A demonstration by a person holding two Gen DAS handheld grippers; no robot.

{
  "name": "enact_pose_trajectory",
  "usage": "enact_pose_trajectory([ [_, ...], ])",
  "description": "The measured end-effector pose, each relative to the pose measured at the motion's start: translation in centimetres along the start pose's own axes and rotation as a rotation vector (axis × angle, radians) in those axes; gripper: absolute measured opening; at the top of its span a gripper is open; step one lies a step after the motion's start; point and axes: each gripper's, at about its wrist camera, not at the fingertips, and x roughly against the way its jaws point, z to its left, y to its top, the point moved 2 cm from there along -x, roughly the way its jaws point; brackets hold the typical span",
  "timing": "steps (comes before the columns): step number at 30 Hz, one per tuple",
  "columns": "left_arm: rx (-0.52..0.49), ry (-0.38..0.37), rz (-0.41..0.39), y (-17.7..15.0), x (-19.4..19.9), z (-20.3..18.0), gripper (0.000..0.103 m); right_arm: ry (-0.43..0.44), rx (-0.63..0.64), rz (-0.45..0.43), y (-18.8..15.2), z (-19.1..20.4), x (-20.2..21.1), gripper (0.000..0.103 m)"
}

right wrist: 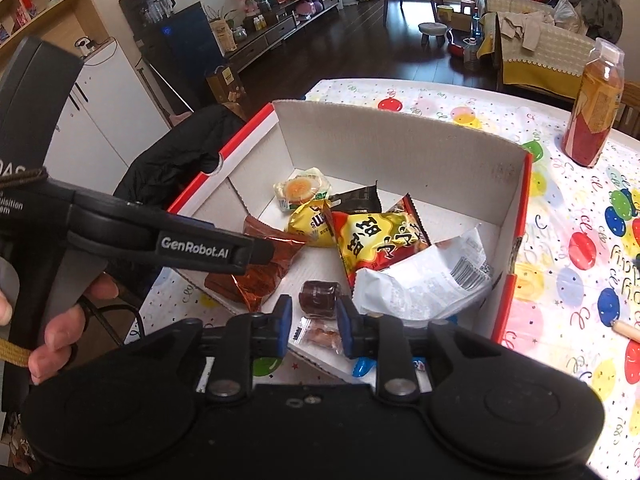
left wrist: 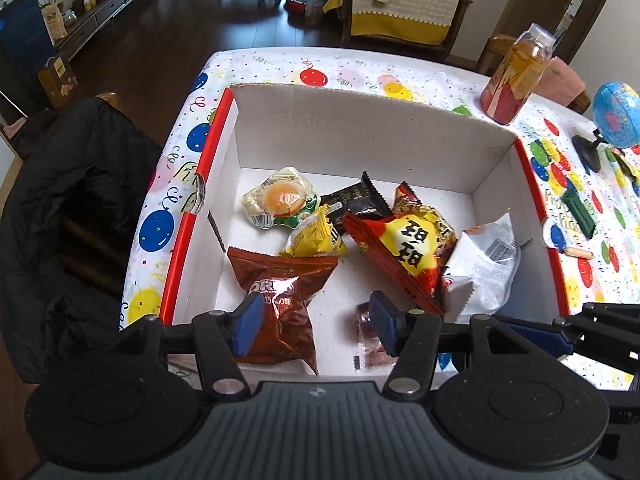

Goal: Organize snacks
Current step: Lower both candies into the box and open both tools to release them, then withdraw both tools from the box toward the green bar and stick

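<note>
A white cardboard box with red rims (left wrist: 360, 128) (right wrist: 400, 148) stands on the table and holds loose snacks. Inside lie a round cake pack (left wrist: 280, 200), a black pack (left wrist: 356, 200), a small yellow pack (left wrist: 312, 236), a red-and-yellow bag (left wrist: 408, 248) and a white bag (left wrist: 480, 268). My left gripper (left wrist: 316, 328) hangs open over the box's near left; a brown foil bag (left wrist: 280, 300) lies below its left pad, unpinched. My right gripper (right wrist: 314, 328) is open low over the near edge. A dark brown roll (right wrist: 320, 298) and a small clear-wrapped sweet (right wrist: 322, 336) lie between its pads, not squeezed.
A balloon-print cloth (left wrist: 320, 72) covers the table. An orange drink bottle (left wrist: 516, 76), a small globe (left wrist: 616, 116) and a green object (left wrist: 576, 208) stand right of the box. A black jacket (left wrist: 80, 200) hangs over a chair at the left. A hand (right wrist: 60, 340) grips the left tool.
</note>
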Motion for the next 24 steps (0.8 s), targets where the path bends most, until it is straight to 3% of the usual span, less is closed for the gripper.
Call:
enact_pose_trajectory([
  [9, -0.023, -0.012, -0.069, -1.0, 3.1, -0.7, 0.063, -0.007, -0.003, -0.05, -0.3, 0.4, 2.8, 0.033],
  [13, -0.037, -0.018, -0.106, -1.3, 4.7, -1.2, 0.063, -0.013, -0.007, -0.081, -0.4, 0.3, 4.5, 0.047],
  [24, -0.066, -0.04, -0.194, -1.7, 8.1, -3.7, 0.069, -0.045, -0.005, -0.158, -1.0, -0.9, 8.8, 0.066],
])
